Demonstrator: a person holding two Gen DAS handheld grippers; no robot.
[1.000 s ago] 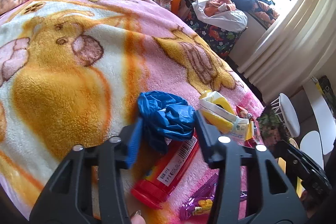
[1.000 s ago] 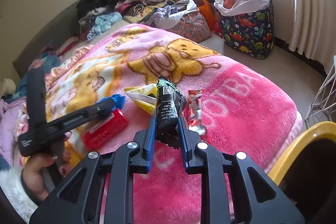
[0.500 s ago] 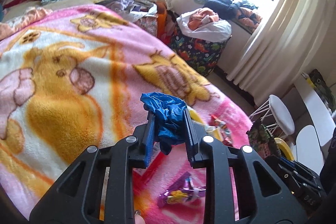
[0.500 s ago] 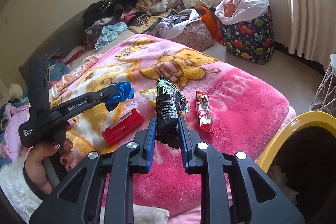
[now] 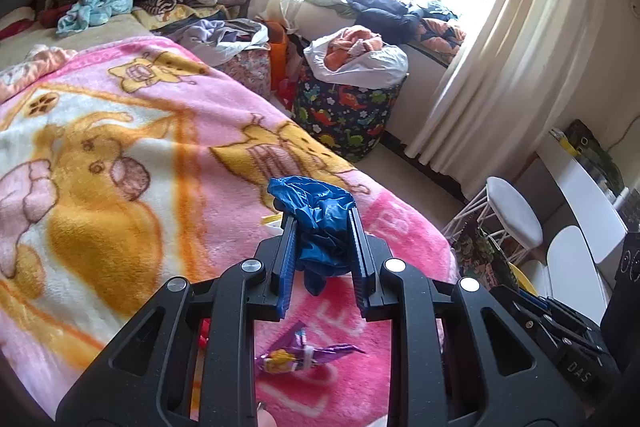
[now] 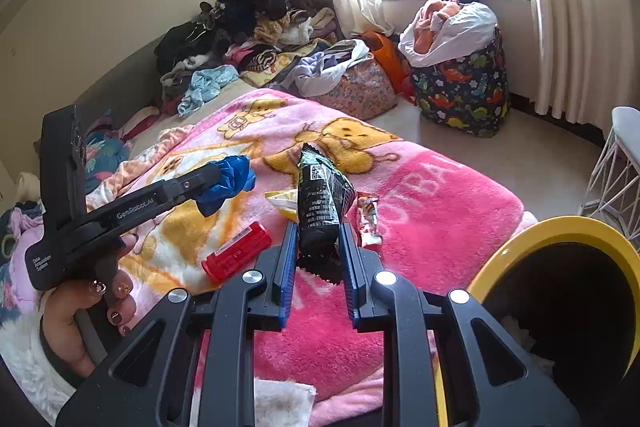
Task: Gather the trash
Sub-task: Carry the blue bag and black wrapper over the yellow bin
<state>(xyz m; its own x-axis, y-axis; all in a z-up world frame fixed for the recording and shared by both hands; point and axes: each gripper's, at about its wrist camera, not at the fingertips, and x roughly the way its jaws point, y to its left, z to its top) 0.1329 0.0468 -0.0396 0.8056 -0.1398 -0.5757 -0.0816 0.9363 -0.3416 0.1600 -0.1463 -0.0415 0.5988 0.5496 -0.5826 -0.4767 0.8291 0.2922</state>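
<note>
Yellow-rimmed bin (image 6: 560,227) with pale scraps inside; left tongs (image 5: 322,227) clamped on blue wad (image 5: 316,215), right tongs (image 6: 320,239) on black wrapper (image 6: 322,203).

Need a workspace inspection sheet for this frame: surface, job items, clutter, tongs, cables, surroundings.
Surface: pink blanket on bed.
Job's things: red tube, yellow wrapper, red wrapper, purple wrapper lie on it; yellow-rimmed bin beside the bed.
Clutter: clothes pile at far end.
Tongs: left tongs shut on blue bag; right tongs shut on black wrapper.
Cables: nothing seen.
Surroundings: dinosaur basket, curtains, white stool.
</note>
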